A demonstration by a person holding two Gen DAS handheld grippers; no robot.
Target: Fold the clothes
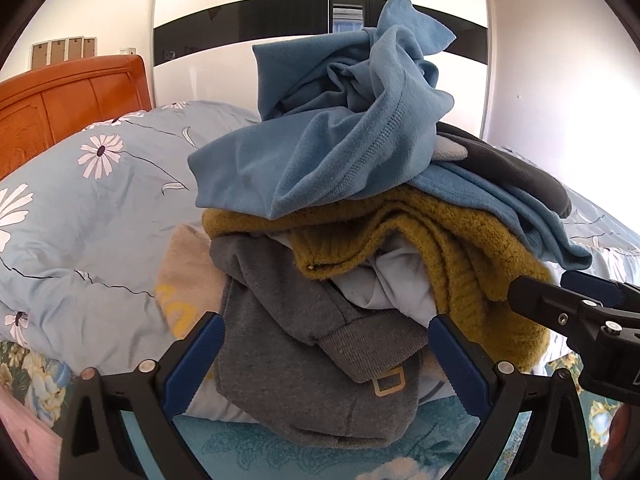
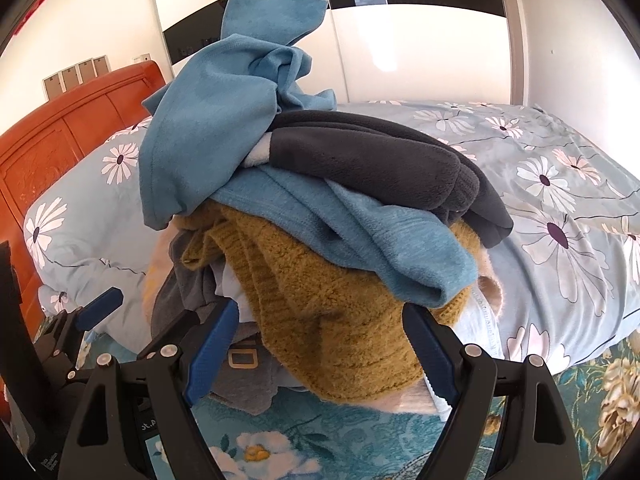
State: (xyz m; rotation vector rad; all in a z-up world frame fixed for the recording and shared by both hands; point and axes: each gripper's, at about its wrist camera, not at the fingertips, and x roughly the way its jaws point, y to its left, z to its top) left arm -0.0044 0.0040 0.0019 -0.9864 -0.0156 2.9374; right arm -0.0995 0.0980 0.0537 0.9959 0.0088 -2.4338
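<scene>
There are two grippers: the left gripper and the right gripper. Each has two blue fingers held wide apart.

The pile holds one blue fleece top, one yellow knit sweater, one grey hoodie and one dark grey fleece. More clothes hide below; I cannot count them.

Four picture frames sit at ten o'clock.
</scene>
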